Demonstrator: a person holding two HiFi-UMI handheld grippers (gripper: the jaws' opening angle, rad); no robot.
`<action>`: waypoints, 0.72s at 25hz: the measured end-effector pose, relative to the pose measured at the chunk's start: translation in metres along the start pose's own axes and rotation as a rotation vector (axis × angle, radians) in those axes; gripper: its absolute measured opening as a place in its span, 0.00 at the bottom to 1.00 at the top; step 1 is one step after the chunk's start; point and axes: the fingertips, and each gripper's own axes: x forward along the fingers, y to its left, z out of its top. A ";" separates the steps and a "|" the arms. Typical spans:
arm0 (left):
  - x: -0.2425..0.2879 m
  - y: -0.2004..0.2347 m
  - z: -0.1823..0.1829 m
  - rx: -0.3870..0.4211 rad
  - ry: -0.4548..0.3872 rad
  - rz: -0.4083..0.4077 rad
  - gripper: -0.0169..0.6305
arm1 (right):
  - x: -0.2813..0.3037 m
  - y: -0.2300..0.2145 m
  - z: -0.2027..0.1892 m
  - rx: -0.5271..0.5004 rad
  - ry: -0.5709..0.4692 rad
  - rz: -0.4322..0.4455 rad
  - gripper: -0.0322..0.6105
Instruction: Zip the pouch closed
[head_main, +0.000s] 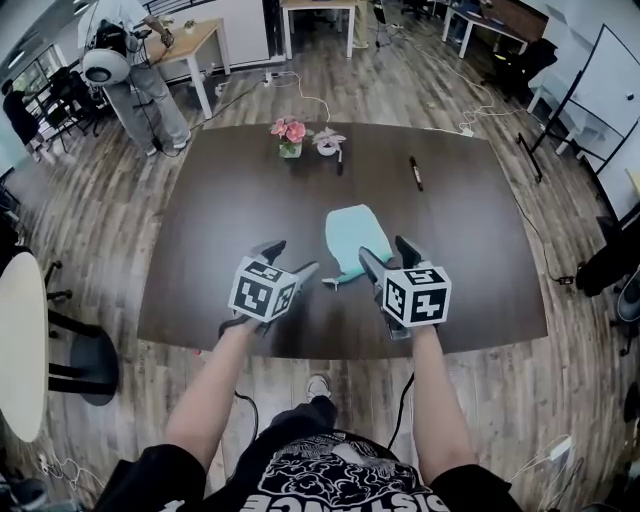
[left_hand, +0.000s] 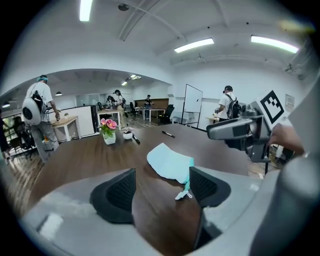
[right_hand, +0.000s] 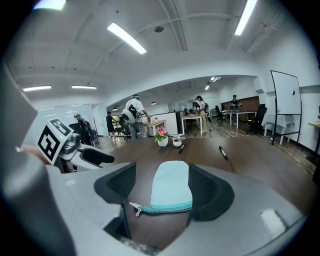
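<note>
Approach step, nothing gripped yet: the left gripper (head_main: 292, 256) and right gripper (head_main: 387, 250) hover with jaws apart and empty at the near, zippered end of the pale teal pouch (head_main: 355, 238), which lies flat on the bench (head_main: 220, 200). Next, I'd judge, one gripper clamps the pouch's edge while the other takes the zipper pull (head_main: 331, 284) poking out at its near-left corner. Pouch contents aren't visible; beyond the pouch a small vase (head_main: 289, 148) holds pink flowers.

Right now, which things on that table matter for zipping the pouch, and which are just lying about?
For the job: light blue pouch, its zipper pull, left gripper and right gripper, both open.

Just lying about: potted pink flowers, small white dish, black marker.
</note>
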 end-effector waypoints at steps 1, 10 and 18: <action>0.005 -0.002 -0.003 0.016 0.015 -0.016 0.55 | 0.002 0.001 -0.005 0.004 0.008 0.000 0.55; 0.036 -0.013 -0.025 0.126 0.117 -0.127 0.55 | 0.020 0.006 -0.039 0.035 0.072 -0.005 0.54; 0.059 -0.029 -0.049 0.242 0.205 -0.257 0.54 | 0.035 0.004 -0.062 0.071 0.115 -0.020 0.53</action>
